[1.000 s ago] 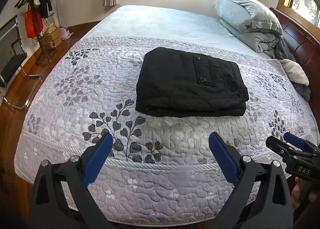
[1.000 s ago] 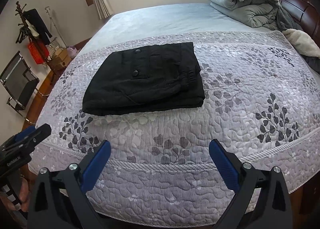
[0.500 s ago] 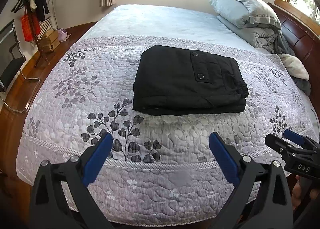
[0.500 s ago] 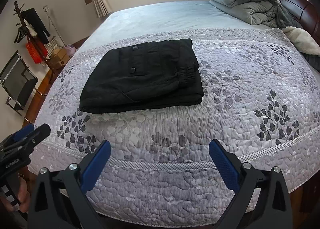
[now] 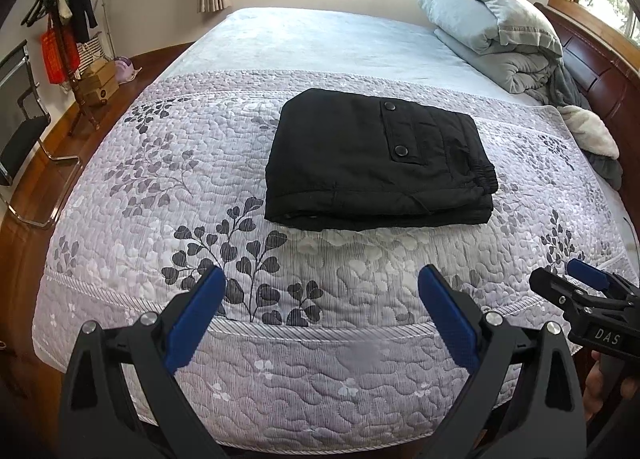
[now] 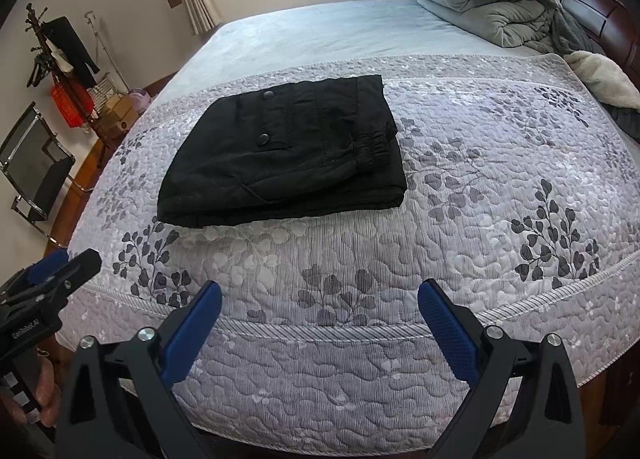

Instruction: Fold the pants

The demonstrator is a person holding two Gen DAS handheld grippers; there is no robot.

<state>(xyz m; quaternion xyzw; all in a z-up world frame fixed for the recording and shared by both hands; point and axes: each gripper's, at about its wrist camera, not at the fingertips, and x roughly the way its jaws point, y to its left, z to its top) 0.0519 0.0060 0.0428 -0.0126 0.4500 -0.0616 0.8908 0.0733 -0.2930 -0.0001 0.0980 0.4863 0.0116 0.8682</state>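
Black pants [image 5: 376, 163] lie folded into a thick rectangle on the grey leaf-patterned quilt [image 5: 200, 187], pocket with two snap buttons on top; they also show in the right wrist view [image 6: 284, 155]. My left gripper [image 5: 322, 291] is open and empty, held back over the bed's near edge, well short of the pants. My right gripper [image 6: 320, 303] is open and empty at the same edge, to the right of the left one. Each gripper appears in the other's view, the right one [image 5: 576, 287] and the left one [image 6: 60, 263].
A bundled grey duvet [image 5: 492, 31] and a white fleece [image 5: 588, 131] lie at the head of the bed by the wooden headboard [image 5: 600, 71]. A chair [image 5: 20, 127] and a coat rack [image 5: 68, 31] stand on the floor at the left.
Both grippers have drawn slightly back and up from the bed, so the pants sit a little farther away. The pants have not moved. Both stay open.
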